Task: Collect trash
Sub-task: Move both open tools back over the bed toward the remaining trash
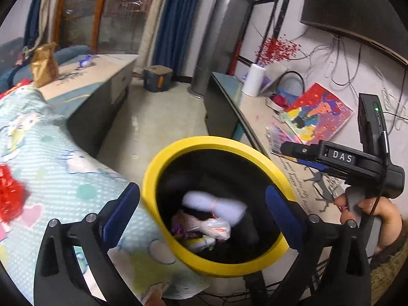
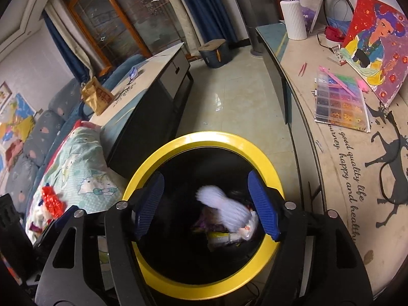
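Tiled floor (image 2: 229, 97), yellow-rimmed bin (image 2: 204, 137), white wrapper (image 2: 229, 209) inside.

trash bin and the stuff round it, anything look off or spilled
Nothing looks spilled. The yellow-rimmed bin stands upright, with wrappers and a blurred white piece inside it. Both grippers, left and right, are open above it, holding nothing. A gold bag sits on the low table.

The right gripper (image 2: 206, 204) hangs over the bin (image 2: 204, 137), its blue pads (image 2: 262, 209) apart with nothing pressed between them. A blurred white wad (image 2: 224, 204) is inside the bin above the wrappers (image 2: 224, 237) at its bottom. A bead box (image 2: 341, 102) lies near the table's (image 2: 331, 165) front edge, a painting (image 2: 374, 48) behind it.
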{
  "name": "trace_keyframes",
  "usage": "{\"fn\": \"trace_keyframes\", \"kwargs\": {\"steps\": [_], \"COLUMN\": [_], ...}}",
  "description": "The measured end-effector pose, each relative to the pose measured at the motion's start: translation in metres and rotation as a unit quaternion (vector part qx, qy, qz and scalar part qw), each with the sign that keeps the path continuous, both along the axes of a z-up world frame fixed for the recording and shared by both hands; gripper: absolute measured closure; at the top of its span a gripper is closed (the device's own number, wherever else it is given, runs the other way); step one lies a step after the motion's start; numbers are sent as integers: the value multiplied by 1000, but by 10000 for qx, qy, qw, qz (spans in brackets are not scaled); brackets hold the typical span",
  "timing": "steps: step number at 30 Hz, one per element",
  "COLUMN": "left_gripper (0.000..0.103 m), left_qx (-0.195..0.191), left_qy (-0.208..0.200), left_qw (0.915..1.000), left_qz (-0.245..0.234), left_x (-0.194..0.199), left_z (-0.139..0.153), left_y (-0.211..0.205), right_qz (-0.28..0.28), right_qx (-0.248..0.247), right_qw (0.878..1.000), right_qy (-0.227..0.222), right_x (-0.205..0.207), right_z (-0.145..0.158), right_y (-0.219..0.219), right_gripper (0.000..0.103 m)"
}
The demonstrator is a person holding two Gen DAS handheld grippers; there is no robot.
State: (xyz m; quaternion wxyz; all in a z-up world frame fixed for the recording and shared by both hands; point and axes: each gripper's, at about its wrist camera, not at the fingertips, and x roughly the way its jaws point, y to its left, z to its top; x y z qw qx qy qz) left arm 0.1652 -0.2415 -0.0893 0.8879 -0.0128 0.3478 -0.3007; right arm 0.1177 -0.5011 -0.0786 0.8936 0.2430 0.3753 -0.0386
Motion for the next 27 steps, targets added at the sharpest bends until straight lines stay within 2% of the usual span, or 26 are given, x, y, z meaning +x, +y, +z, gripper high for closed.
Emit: {"fn": "trace_keyframes", "kwargs": {"steps": [6, 8, 27], "left_gripper": [7, 7, 7], "left_qx": [68, 38, 98], "left_qy": [-137, -145, -780], "left_qw": [9993, 9987, 9863], "left_qz": [353, 488, 1454], "left_x": [-7, -10, -34], "left_z": [12, 16, 57], "left_y": [20, 31, 118], "right_qz": [195, 242, 701], "right_qx": [-251, -341, -741], "right_qw": [9993, 9987, 9909], "right_qy": [-218, -300, -872], "right_x": [-1, -2, -10], "right_z": [14, 19, 53], "right_y": [19, 24, 85], "right_gripper": [34, 28, 22]}}
